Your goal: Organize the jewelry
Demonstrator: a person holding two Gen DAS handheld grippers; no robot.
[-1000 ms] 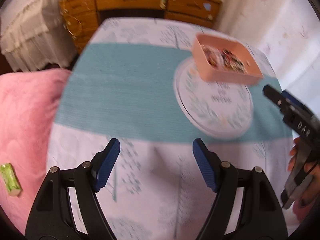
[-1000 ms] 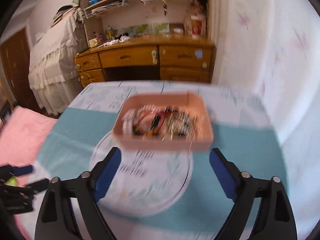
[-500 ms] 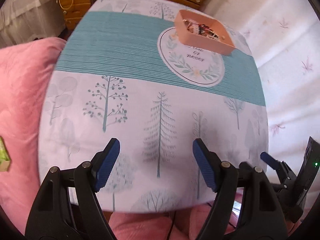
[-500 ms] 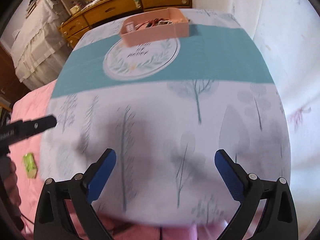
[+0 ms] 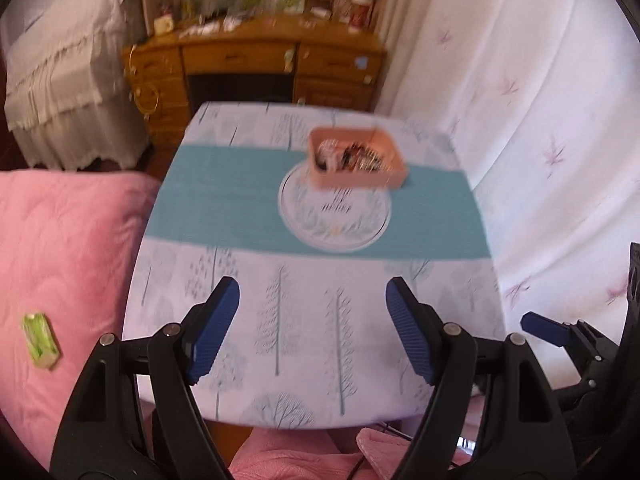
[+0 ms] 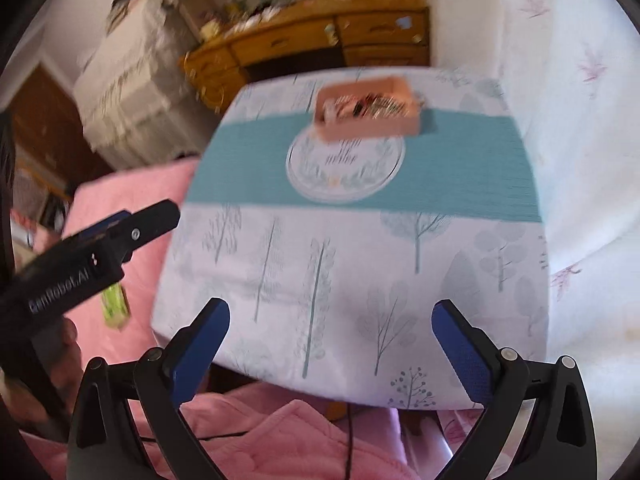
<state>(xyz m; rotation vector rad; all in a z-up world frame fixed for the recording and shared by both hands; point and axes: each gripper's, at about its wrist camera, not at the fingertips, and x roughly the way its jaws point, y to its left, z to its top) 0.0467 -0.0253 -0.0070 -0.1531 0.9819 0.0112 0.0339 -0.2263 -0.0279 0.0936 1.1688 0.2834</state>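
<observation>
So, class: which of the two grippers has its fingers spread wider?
The right gripper: the gap between its blue pads is clearly wider than the left gripper's.

Left tongs (image 5: pixel 312 328) gape wide, holding nothing; right tongs (image 6: pixel 330 344) likewise spread and bare.
</observation>
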